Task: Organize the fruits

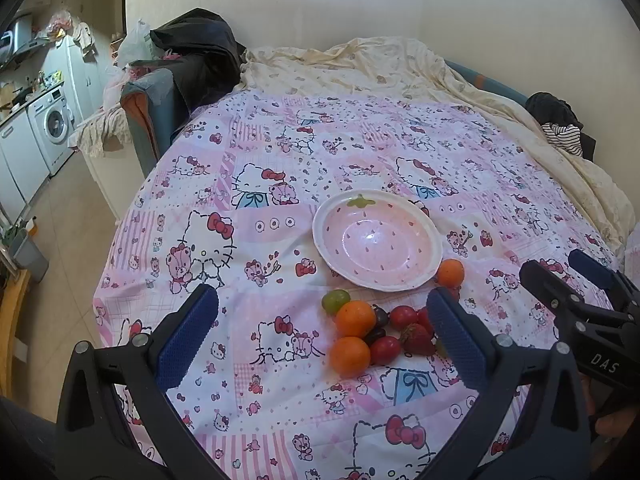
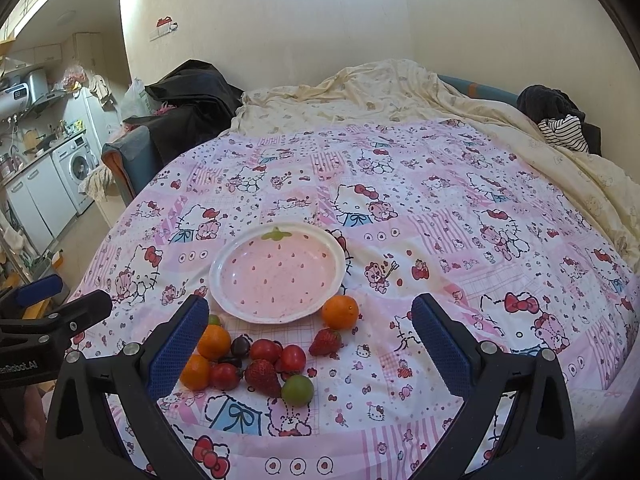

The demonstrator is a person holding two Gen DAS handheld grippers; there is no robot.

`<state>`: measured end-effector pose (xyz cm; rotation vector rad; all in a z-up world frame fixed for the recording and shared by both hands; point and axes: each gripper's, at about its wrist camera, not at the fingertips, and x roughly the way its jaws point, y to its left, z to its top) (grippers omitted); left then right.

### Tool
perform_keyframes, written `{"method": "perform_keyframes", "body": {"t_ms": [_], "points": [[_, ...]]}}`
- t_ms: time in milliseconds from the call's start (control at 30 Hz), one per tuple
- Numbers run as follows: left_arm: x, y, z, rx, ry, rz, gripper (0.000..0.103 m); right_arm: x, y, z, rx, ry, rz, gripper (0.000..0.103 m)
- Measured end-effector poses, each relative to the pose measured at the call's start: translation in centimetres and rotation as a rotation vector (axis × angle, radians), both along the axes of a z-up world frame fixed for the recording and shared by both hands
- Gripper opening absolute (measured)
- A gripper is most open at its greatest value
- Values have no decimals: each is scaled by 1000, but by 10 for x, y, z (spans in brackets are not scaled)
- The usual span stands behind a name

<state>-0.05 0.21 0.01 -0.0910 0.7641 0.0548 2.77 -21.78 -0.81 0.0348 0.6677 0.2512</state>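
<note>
A pink strawberry-pattern plate [image 1: 324,236] [image 2: 218,280] lies empty on the Hello Kitty bedsheet [image 1: 248,184]. In front of it is a cluster of fruit: oranges [image 1: 355,319] [image 2: 214,342], cherry tomatoes [image 1: 403,317] [image 2: 292,358], strawberries [image 1: 418,340] [image 2: 262,378], dark grapes [image 2: 240,345] and green grapes [image 1: 335,301] [image 2: 297,390]. One orange [image 1: 450,273] [image 2: 340,311] sits apart by the plate's rim. My left gripper [image 1: 320,332] is open above the cluster. My right gripper [image 2: 308,344] is open and empty above the fruit, and shows in the left wrist view [image 1: 568,276].
A cream blanket [image 1: 360,68] is bunched at the far end of the bed, with dark clothes [image 1: 556,112] at the right. The bed's left edge drops to the floor; a washing machine [image 1: 52,124] stands beyond.
</note>
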Motion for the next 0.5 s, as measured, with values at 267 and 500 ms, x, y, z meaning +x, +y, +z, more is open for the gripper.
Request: {"method": "perform_keyframes", "body": {"t_ms": [267, 500], "points": [[0, -1, -1, 1, 0, -1, 103, 0, 0, 0, -2, -1, 0, 103], [0, -2, -1, 1, 0, -2, 103, 0, 0, 0, -2, 0, 0, 103]]}}
